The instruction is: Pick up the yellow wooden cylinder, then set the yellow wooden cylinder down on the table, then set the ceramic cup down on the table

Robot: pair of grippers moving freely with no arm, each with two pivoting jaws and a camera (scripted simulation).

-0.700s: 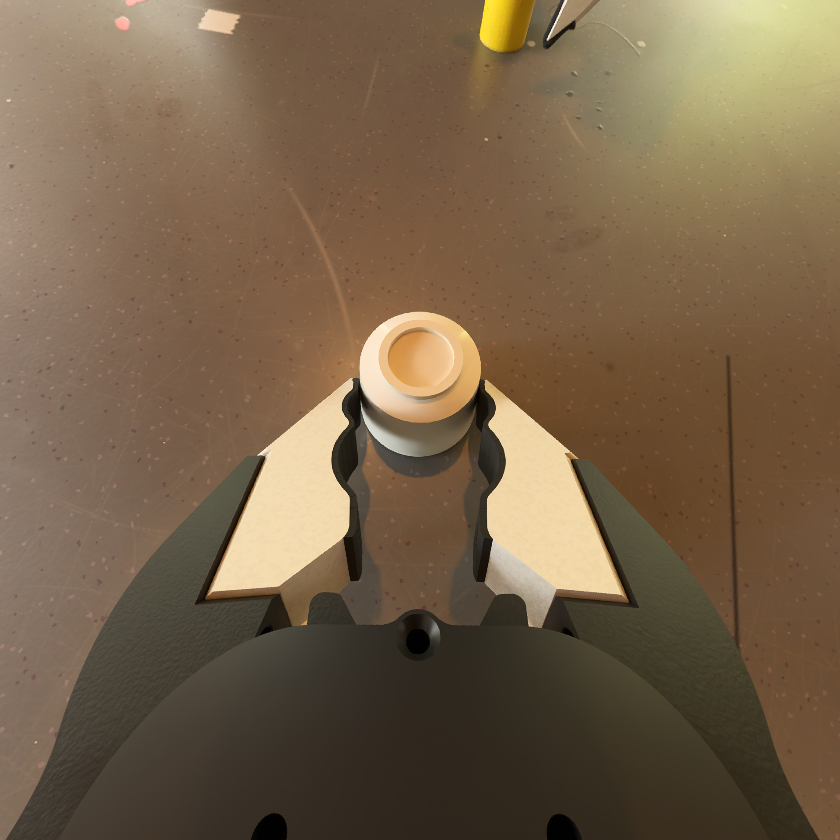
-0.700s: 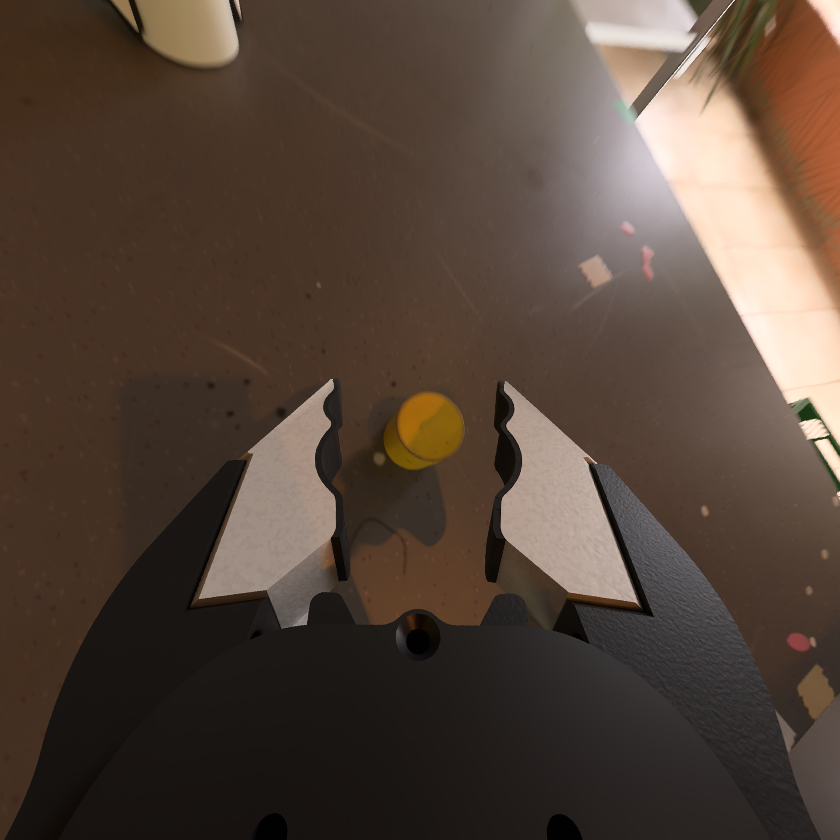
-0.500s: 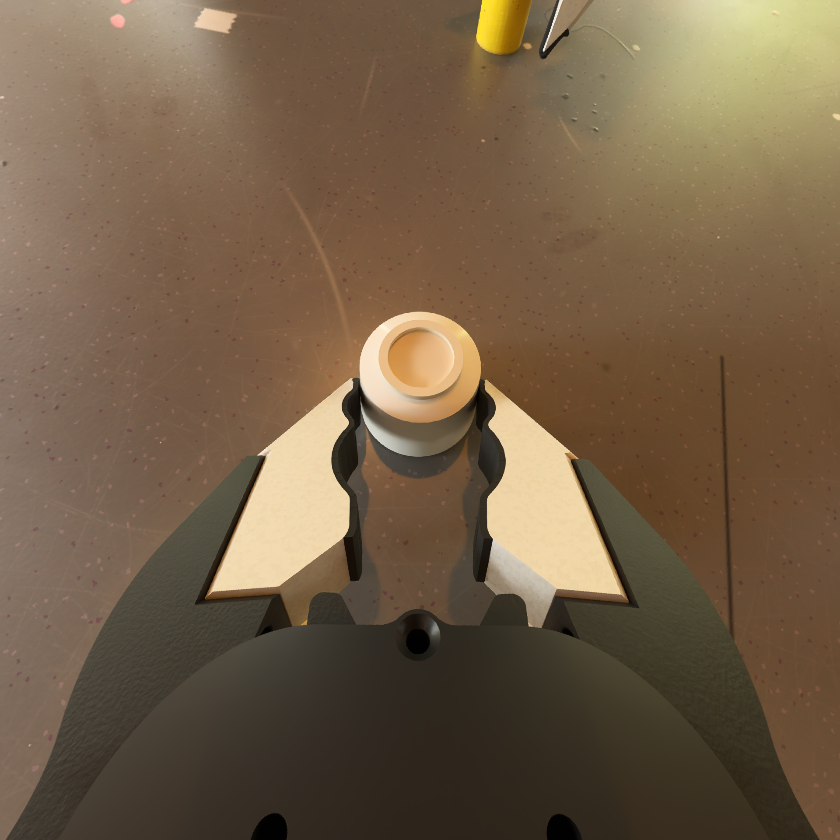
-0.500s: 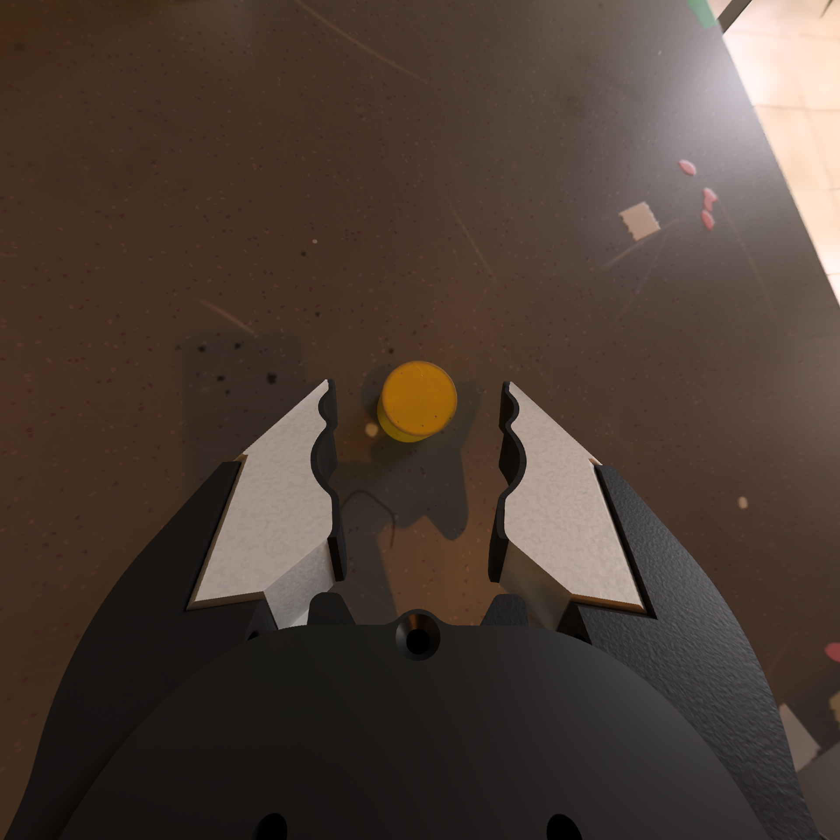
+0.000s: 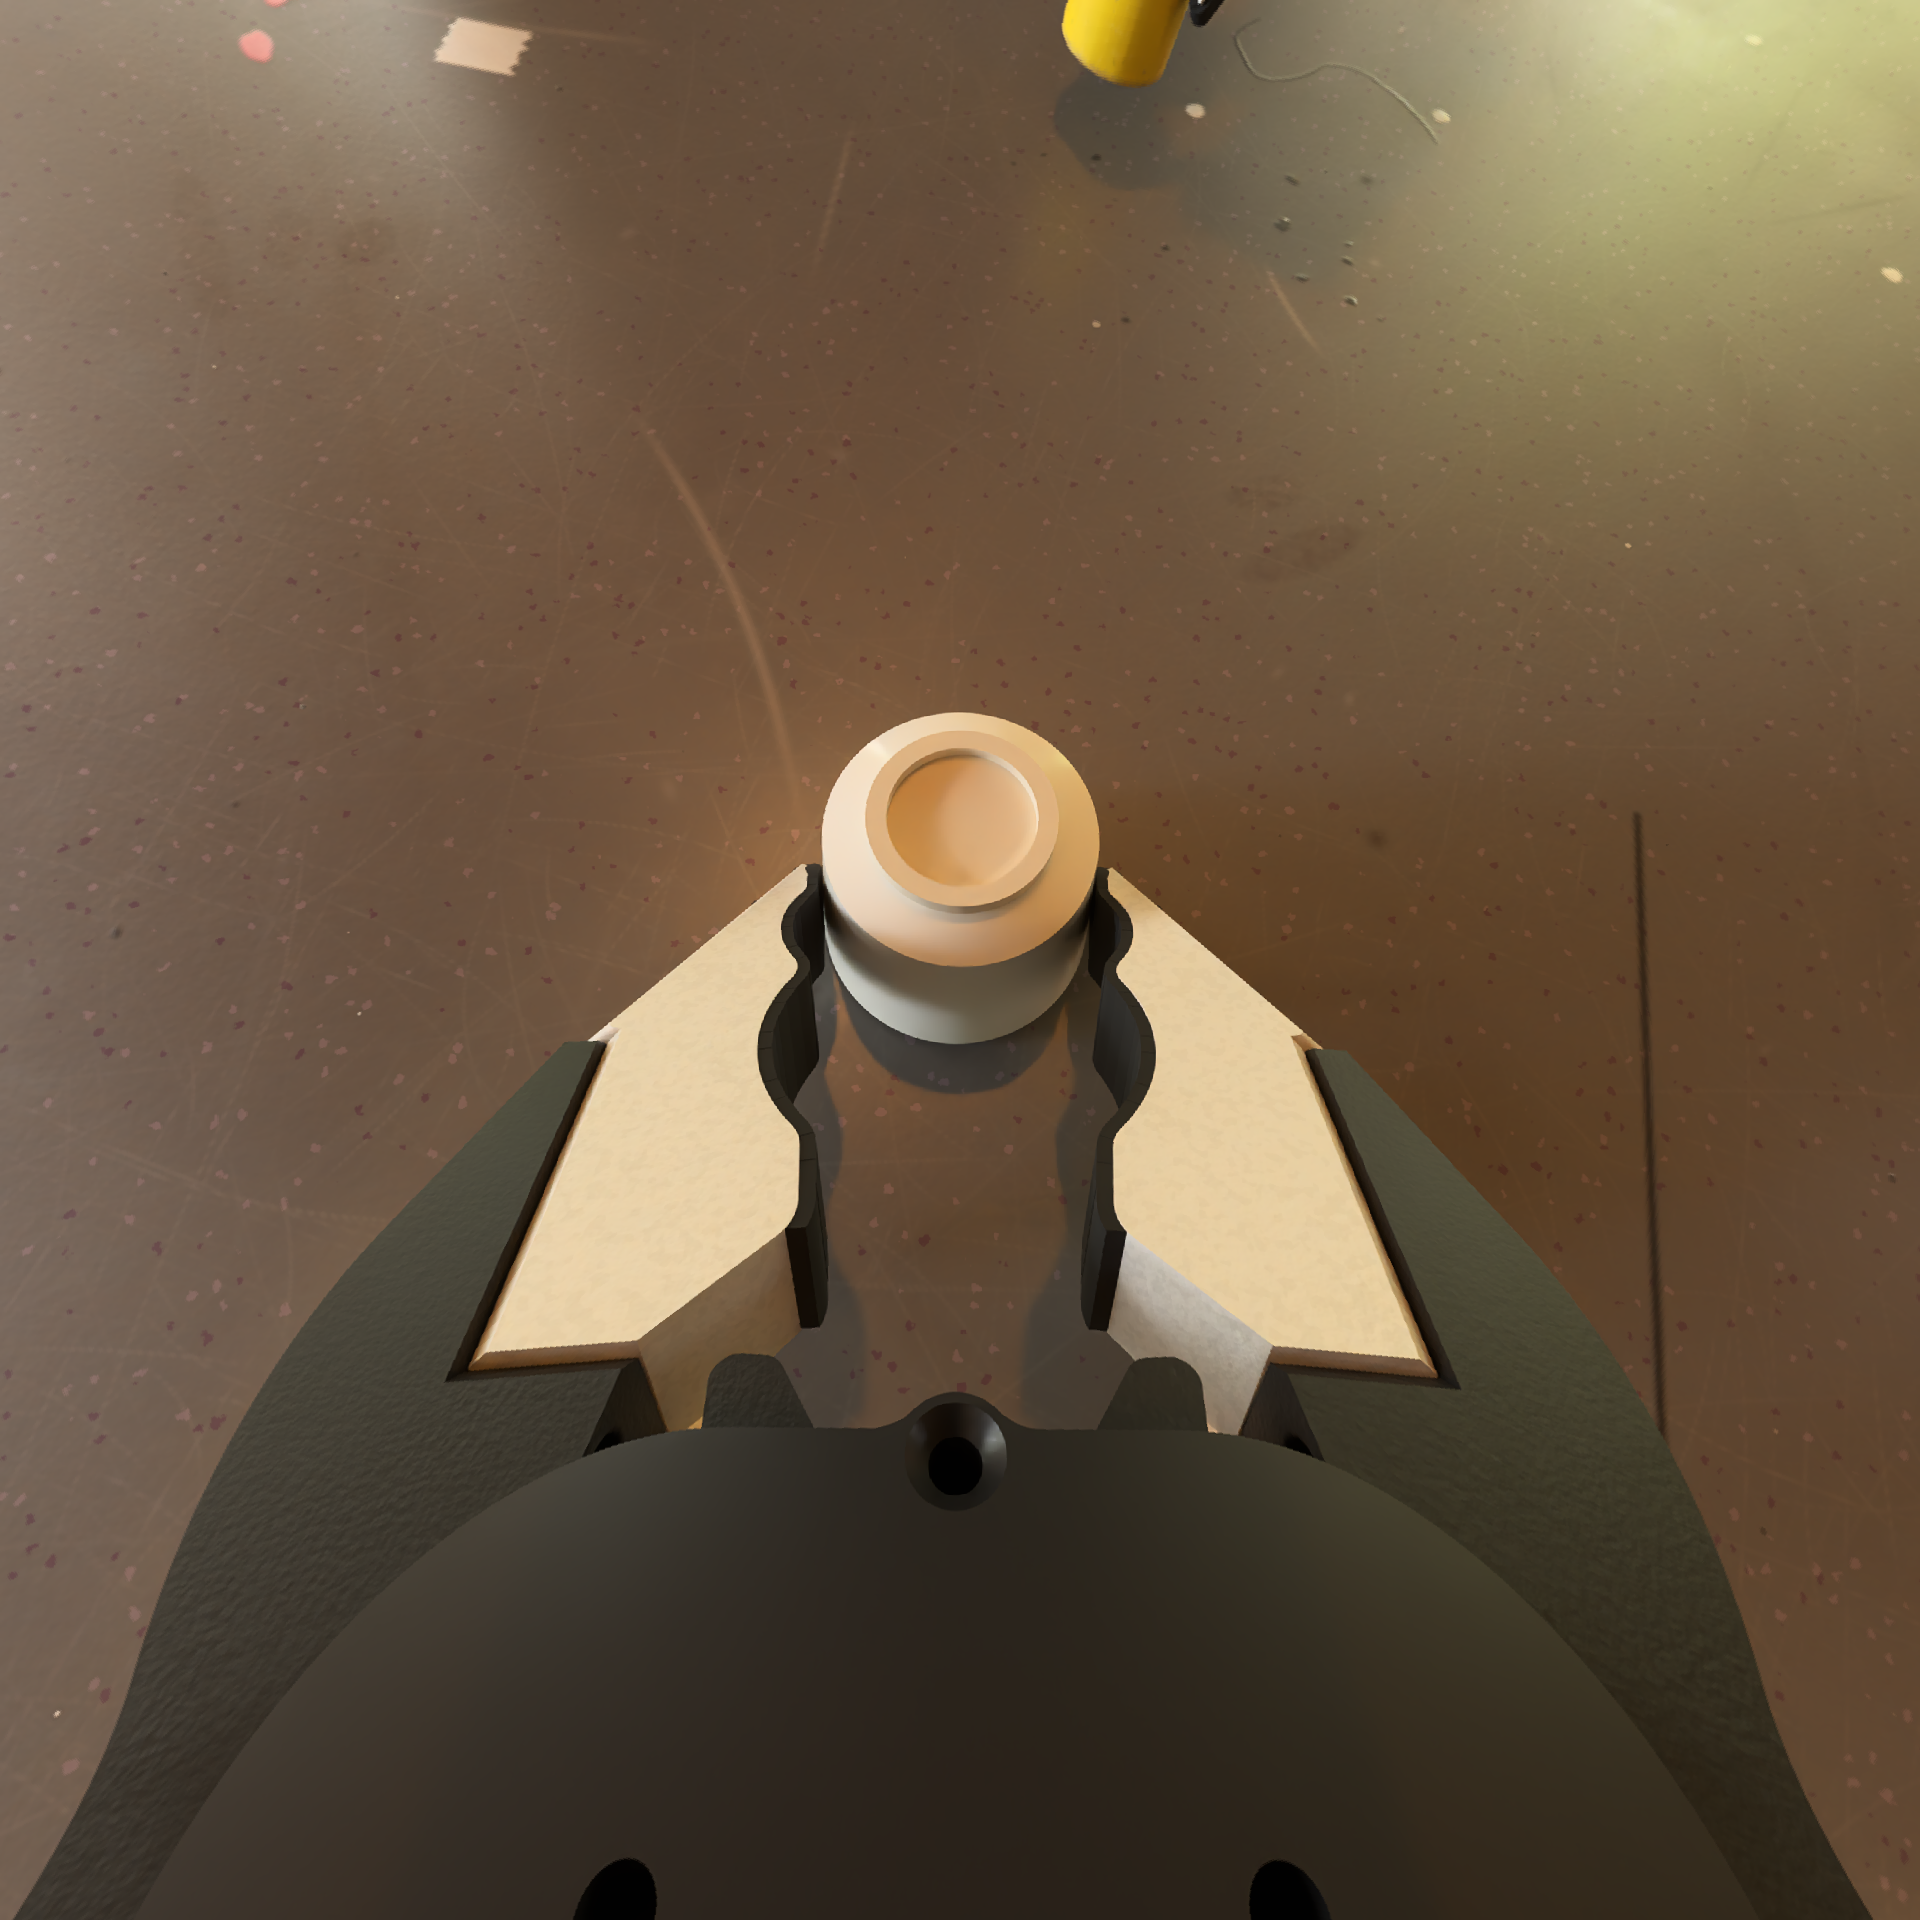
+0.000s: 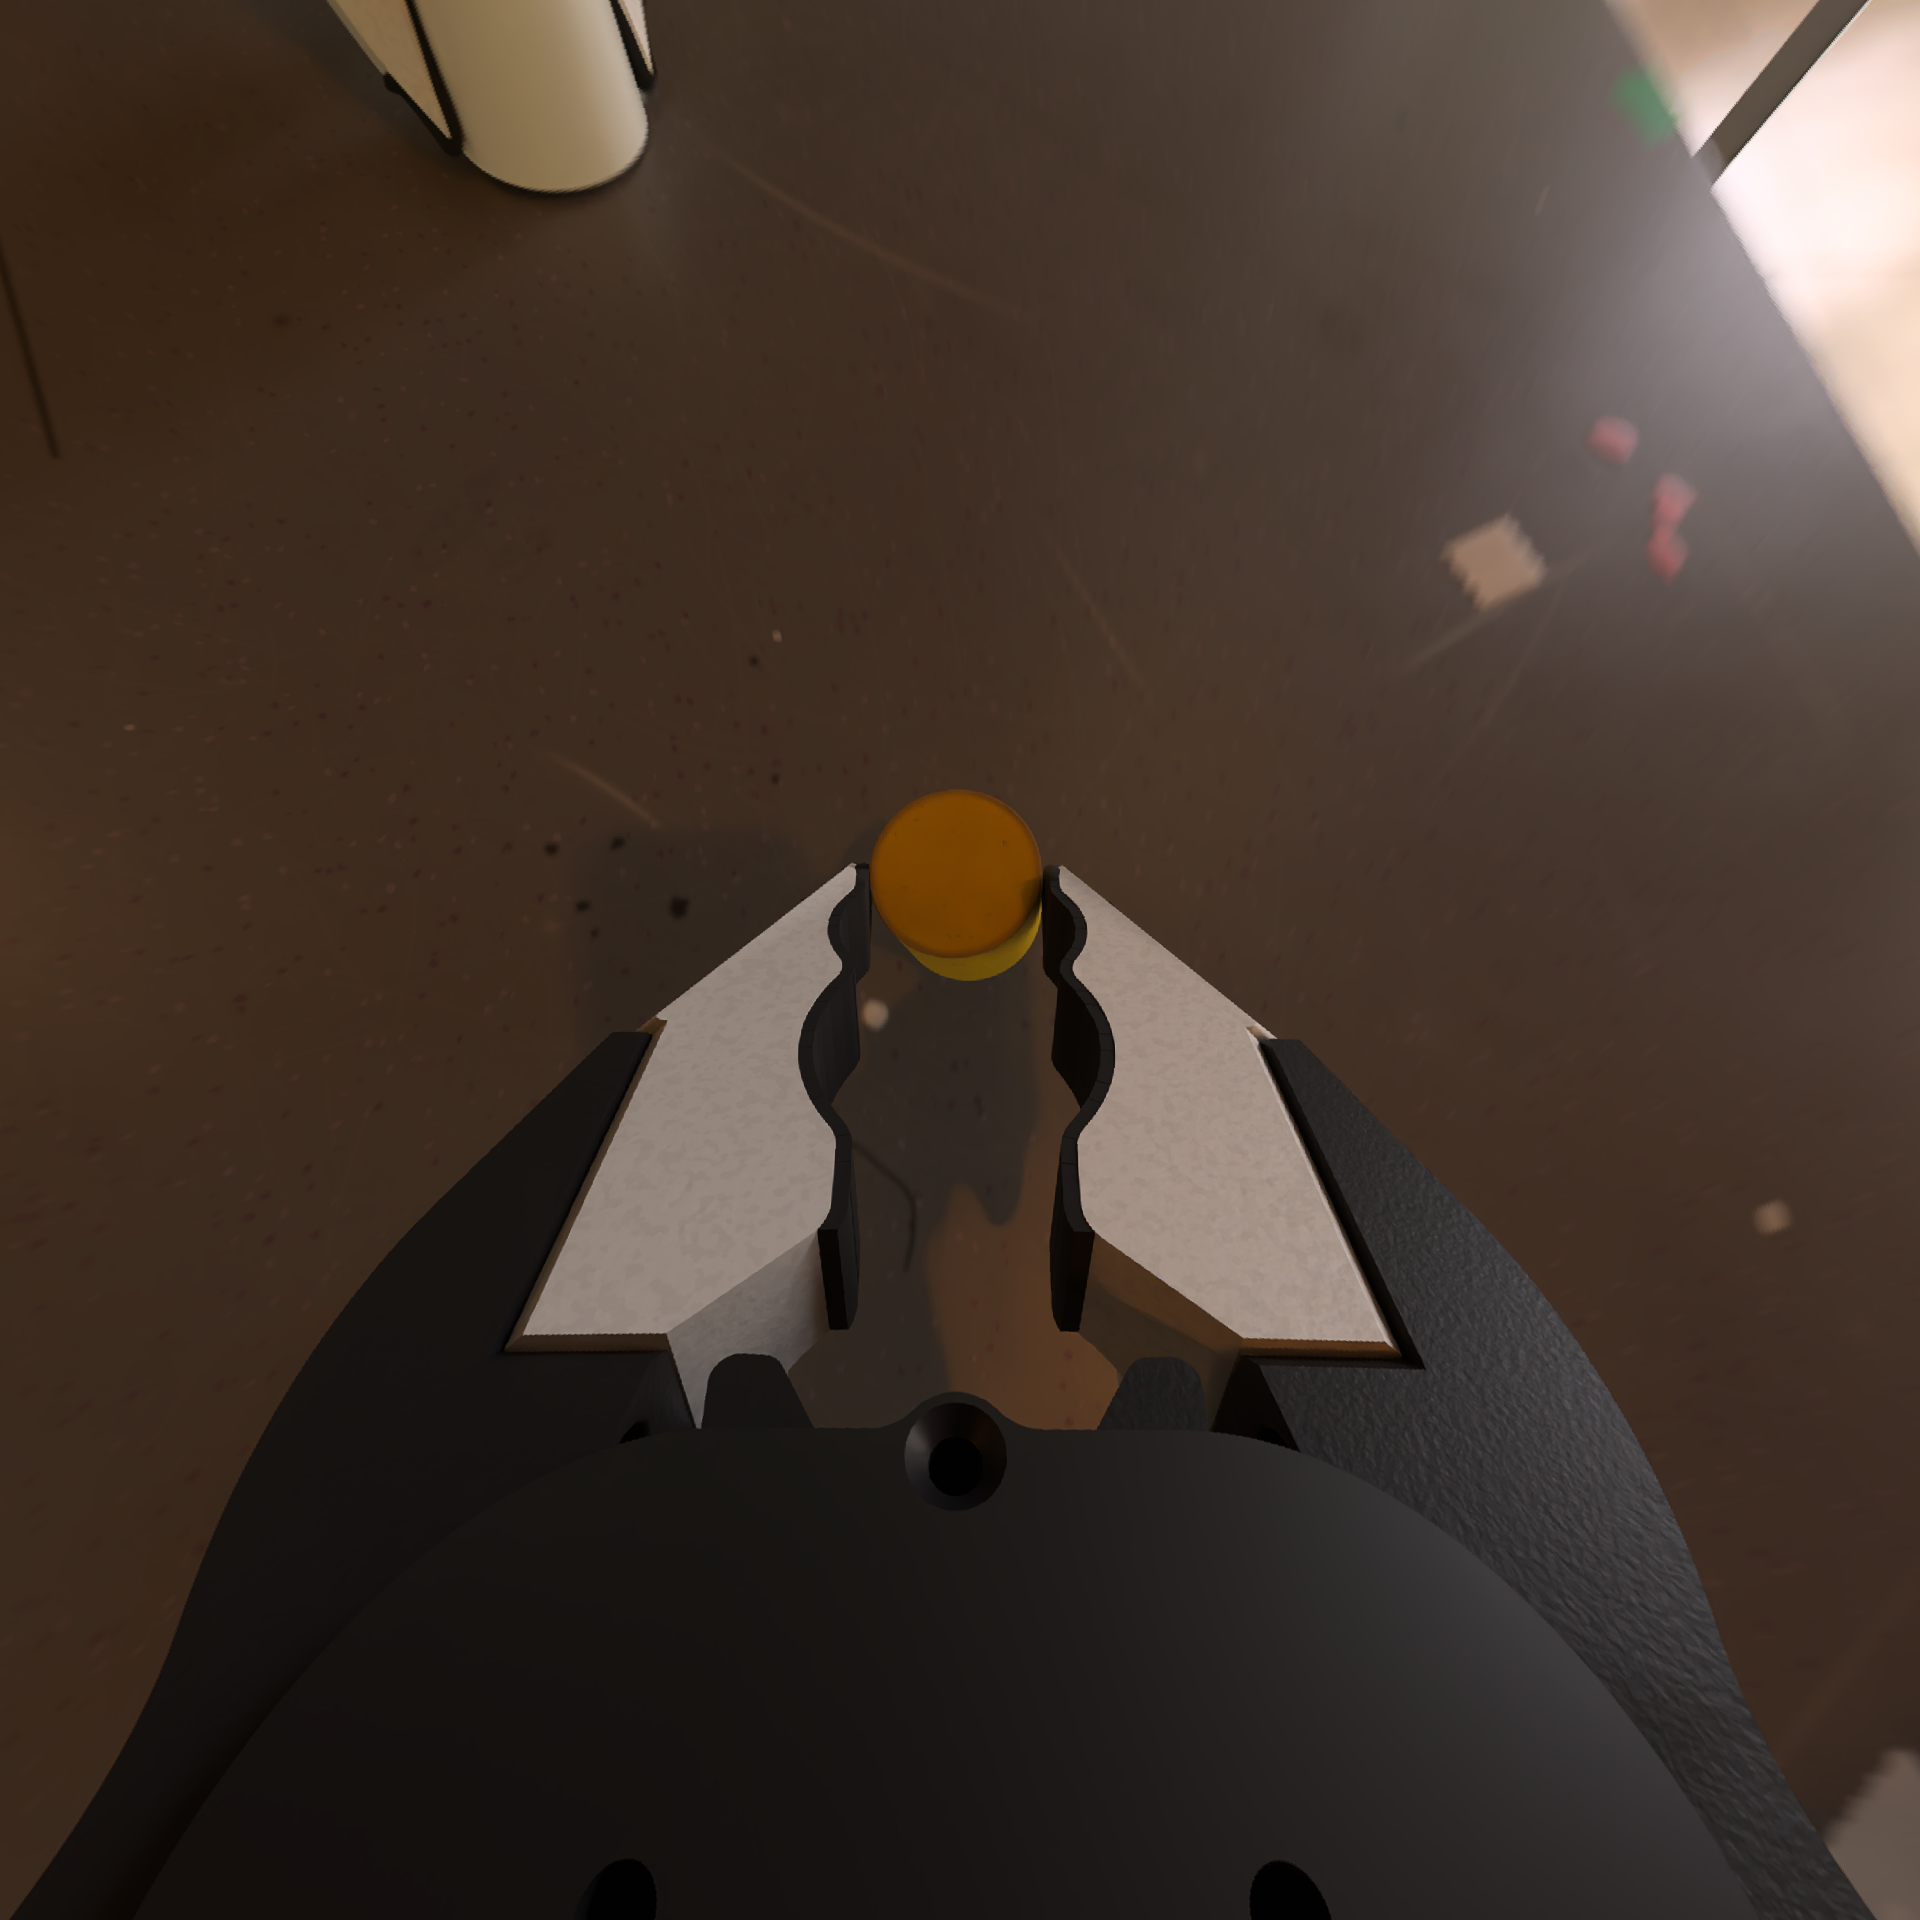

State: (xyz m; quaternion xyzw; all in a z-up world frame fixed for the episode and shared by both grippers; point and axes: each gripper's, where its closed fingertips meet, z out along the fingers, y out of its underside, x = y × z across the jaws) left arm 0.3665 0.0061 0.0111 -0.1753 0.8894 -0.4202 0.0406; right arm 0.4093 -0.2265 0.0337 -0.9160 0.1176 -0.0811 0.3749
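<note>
While right tongs (image 6: 954, 883) grip cylinder (image 6: 954, 873) for lifting | left tongs (image 5: 958, 883) hold cup (image 5: 958, 862) above bench (image 5: 416, 520)

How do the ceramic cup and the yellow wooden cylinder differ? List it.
The ceramic cup is cream and wide, with a recessed end facing the camera; the yellow wooden cylinder is narrower, with a flat end. The cup's sides bulge; the cylinder's run straight. Both sit clamped between tongs' tips above the table.
</note>
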